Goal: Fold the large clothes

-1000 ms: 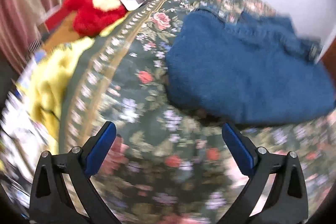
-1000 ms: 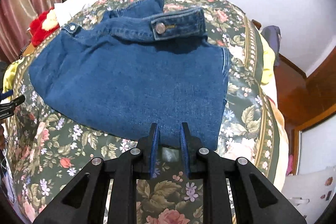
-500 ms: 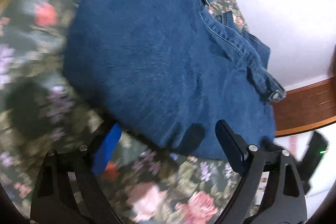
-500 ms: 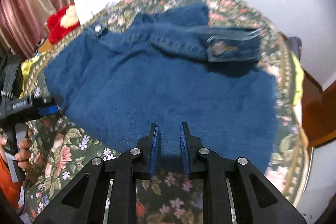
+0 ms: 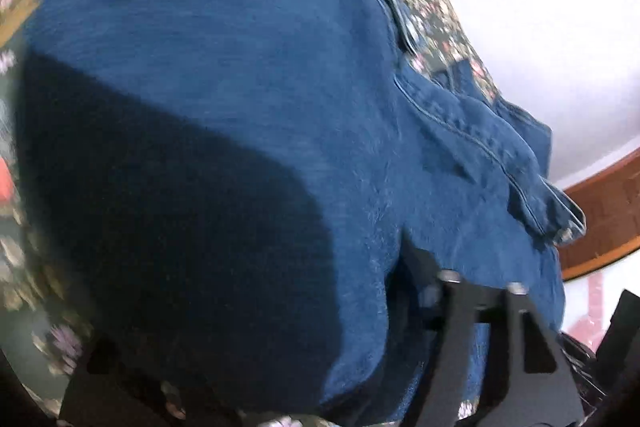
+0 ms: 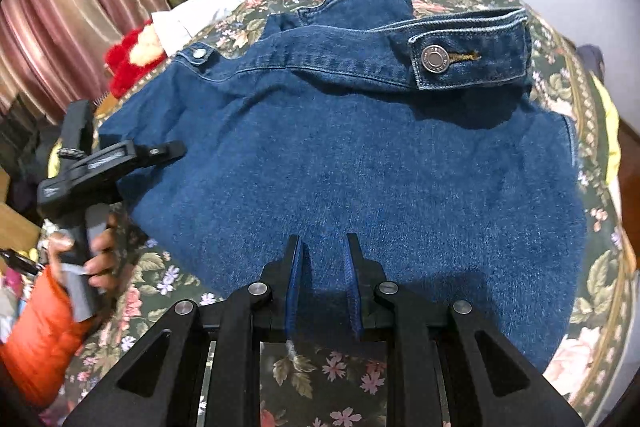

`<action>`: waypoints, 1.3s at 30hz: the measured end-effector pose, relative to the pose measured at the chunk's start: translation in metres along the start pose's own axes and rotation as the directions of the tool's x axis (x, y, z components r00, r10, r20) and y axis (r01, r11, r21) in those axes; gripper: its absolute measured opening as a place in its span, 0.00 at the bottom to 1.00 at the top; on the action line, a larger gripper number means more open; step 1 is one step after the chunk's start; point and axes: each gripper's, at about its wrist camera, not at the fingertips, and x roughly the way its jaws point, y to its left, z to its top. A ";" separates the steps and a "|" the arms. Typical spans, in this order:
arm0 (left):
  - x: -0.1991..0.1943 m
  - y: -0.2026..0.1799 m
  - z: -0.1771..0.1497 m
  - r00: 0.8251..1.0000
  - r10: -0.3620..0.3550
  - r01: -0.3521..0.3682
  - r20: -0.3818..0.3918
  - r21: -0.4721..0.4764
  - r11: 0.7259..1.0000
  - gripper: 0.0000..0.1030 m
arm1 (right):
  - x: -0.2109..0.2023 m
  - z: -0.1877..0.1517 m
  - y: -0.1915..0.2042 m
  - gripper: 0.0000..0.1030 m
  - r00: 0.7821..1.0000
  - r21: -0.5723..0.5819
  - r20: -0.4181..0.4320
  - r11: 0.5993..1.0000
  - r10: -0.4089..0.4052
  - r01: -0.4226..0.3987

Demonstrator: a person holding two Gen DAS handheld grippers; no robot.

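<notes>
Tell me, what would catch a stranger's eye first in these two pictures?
A big blue denim jacket spread over a flowered bedspread fills both views, its metal button shining on a strap at the far edge. The right tongs sit at its near hem, narrowly parted with denim between them. The left tongs, held by a hand with an orange sleeve, reach the jacket's left edge.

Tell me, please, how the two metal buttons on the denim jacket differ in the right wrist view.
The right button shows larger, on a stitched band beside an orange-edged buttonhole. The left button shows smaller, on a corner flap, with no buttonhole visible. Both are round, silver and set on the denim jacket.
</notes>
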 end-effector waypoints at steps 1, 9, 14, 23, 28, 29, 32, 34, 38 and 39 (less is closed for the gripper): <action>-0.005 0.000 0.003 1.000 -0.003 0.003 0.017 -0.002 1.000 0.45 | 0.000 0.001 0.000 0.16 1.000 0.010 -0.010 1.000 0.019 -0.019; -0.081 -0.037 -0.010 0.987 0.023 -0.056 0.159 0.203 0.978 0.30 | -0.008 0.016 0.024 0.16 0.996 0.007 -0.075 0.999 0.040 -0.039; -0.128 -0.049 -0.033 0.972 0.034 -0.107 0.233 0.311 0.944 0.30 | -0.022 0.026 0.070 0.16 0.992 -0.054 -0.031 0.990 0.126 -0.127; -0.159 -0.035 -0.052 0.945 0.113 -0.210 0.306 0.305 0.929 0.29 | 0.064 0.015 0.136 0.16 0.928 0.019 -0.253 0.961 0.273 -0.277; -0.155 -0.044 -0.050 0.939 0.139 -0.246 0.315 0.330 0.912 0.29 | 0.080 0.011 0.157 0.16 0.925 -0.034 -0.279 0.960 0.259 -0.279; -0.159 -0.046 -0.050 0.937 0.135 -0.249 0.323 0.340 0.907 0.28 | 0.078 0.014 0.156 0.16 0.922 -0.037 -0.285 0.958 0.261 -0.283; -0.159 -0.071 -0.048 0.926 0.116 -0.262 0.360 0.388 0.884 0.27 | 0.066 0.021 0.132 0.16 0.904 0.072 -0.287 0.948 0.318 -0.311; -0.159 -0.083 -0.044 0.919 0.099 -0.265 0.381 0.414 0.871 0.26 | 0.049 0.019 0.103 0.16 0.900 0.168 -0.245 0.930 0.361 -0.328; -0.157 -0.145 -0.043 0.900 0.038 -0.276 0.433 0.502 0.819 0.26 | 0.000 0.000 0.046 0.16 0.948 0.227 -0.147 0.942 0.283 -0.246; -0.152 -0.163 -0.045 0.896 0.018 -0.280 0.445 0.531 0.800 0.26 | -0.013 -0.005 0.033 0.16 0.959 0.228 -0.123 0.948 0.254 -0.221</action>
